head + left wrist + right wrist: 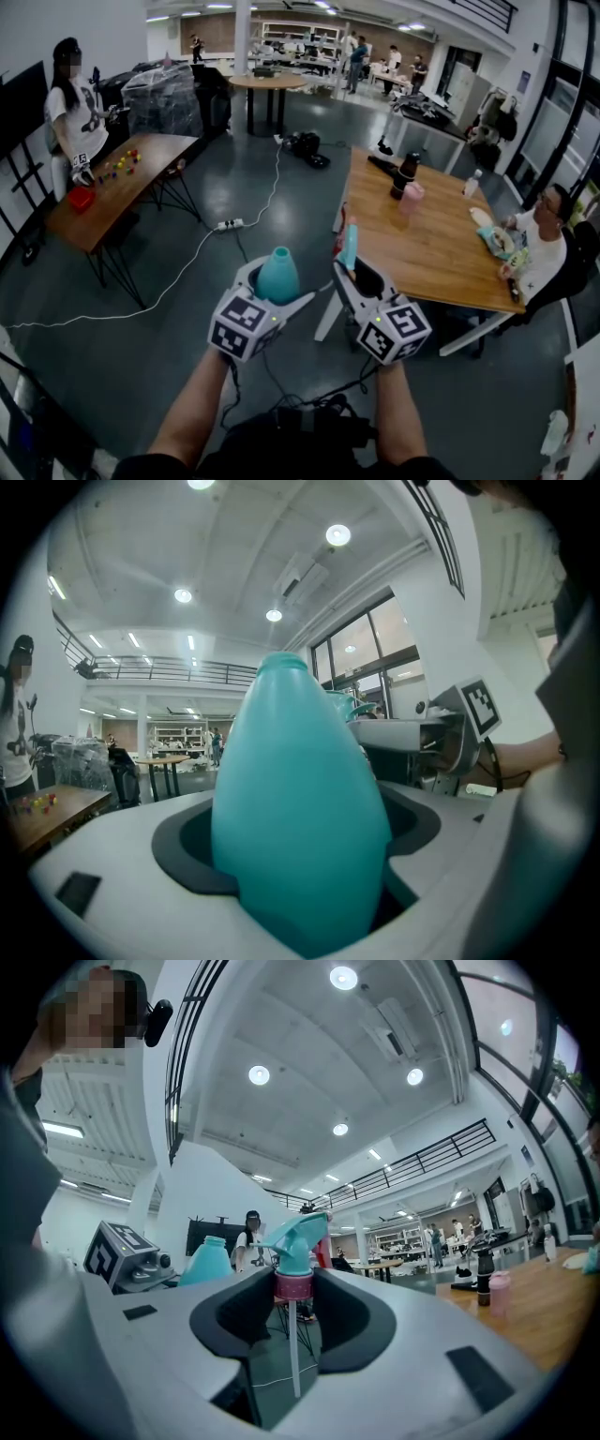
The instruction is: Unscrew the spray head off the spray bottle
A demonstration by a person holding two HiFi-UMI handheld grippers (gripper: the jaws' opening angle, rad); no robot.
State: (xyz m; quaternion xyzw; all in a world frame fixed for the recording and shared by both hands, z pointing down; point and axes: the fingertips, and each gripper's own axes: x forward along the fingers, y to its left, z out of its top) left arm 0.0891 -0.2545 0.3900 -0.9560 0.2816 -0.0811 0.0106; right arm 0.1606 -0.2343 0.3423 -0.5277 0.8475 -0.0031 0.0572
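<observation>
The teal egg-shaped plastic spray bottle (300, 808) is clamped in the left gripper (277, 292). Detached beside it, the teal plastic spray head (295, 1239) is pinched at its pink collar (293, 1284) by the right gripper (352, 272).

The wooden table (427, 253) bears a black bottle (406, 176) and pink cup (412, 198).

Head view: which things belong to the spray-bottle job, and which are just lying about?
Job in hand:
- teal bottle, clamped in the left gripper
- spray head, already off, clamped in the right gripper

Lying about:
- dark bottle
- pink cup
- water bottle
- red box
- power strip
</observation>
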